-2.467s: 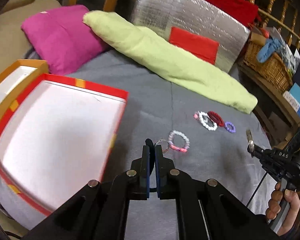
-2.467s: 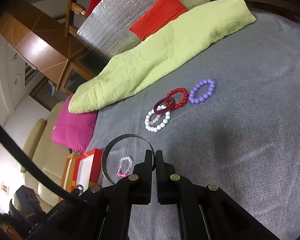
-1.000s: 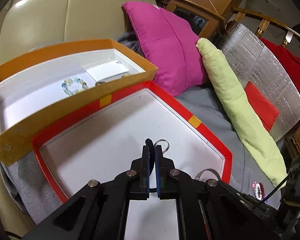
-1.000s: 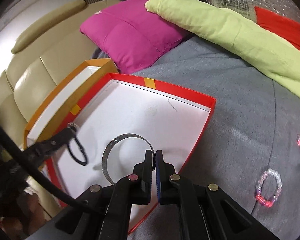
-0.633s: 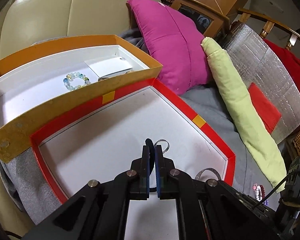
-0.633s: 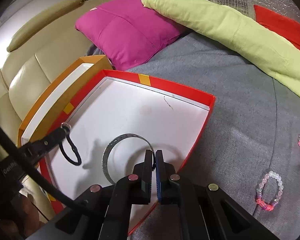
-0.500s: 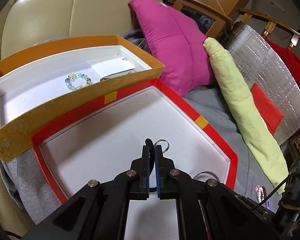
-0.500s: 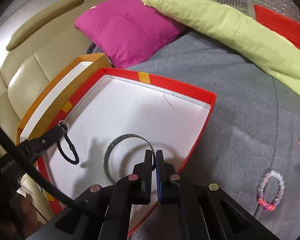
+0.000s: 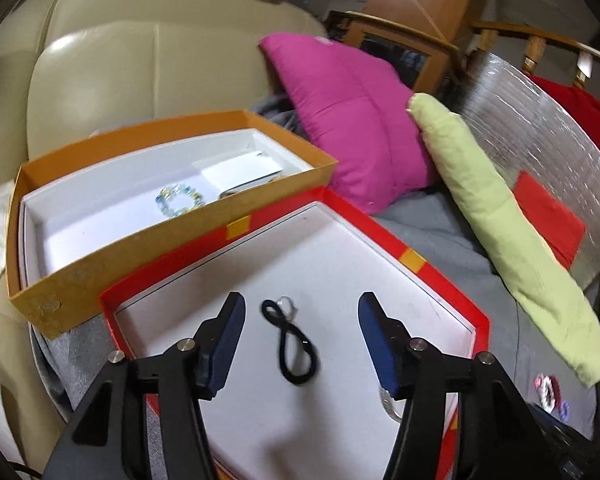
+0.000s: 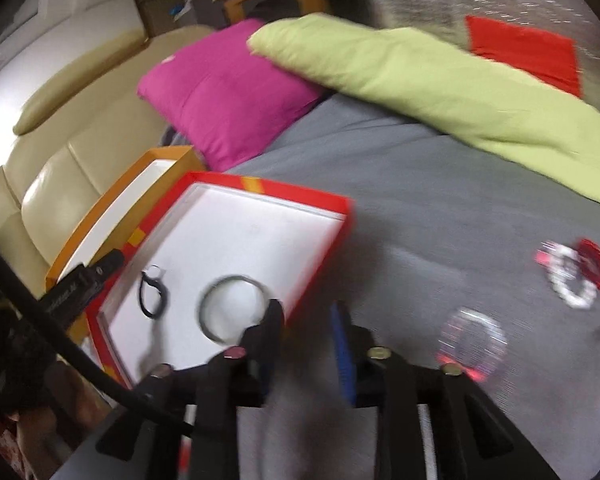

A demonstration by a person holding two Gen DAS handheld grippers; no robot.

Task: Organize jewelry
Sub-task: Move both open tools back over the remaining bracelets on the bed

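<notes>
Surface: grey blanket over a bed or sofa, beige leather couch behind; we work from the near edge.
Left gripper: jaws opening, well apart; black cord with ring lies loose on the white floor of the red box between them, touching neither pad.
Right gripper: jaws opening, nothing between them; frame blurred. Silver bangle lies inside the red box, just beside the left fingertip; we cannot tell whether they touch.
Step in hand: release of both pieces into the red box, we judge.
How to do it well: we would let the jaws clear fully, then lift straight off, so no pad drags cord or bangle over the rim.
Middle distance: pink-and-clear bead bracelet on the blanket near the right gripper; white and red bracelets clustered further right, not yet boxed.
Orange box: touching the red box's far side, holds a pale bead bracelet and a white card.
Far: magenta cushion, green bolster.
</notes>
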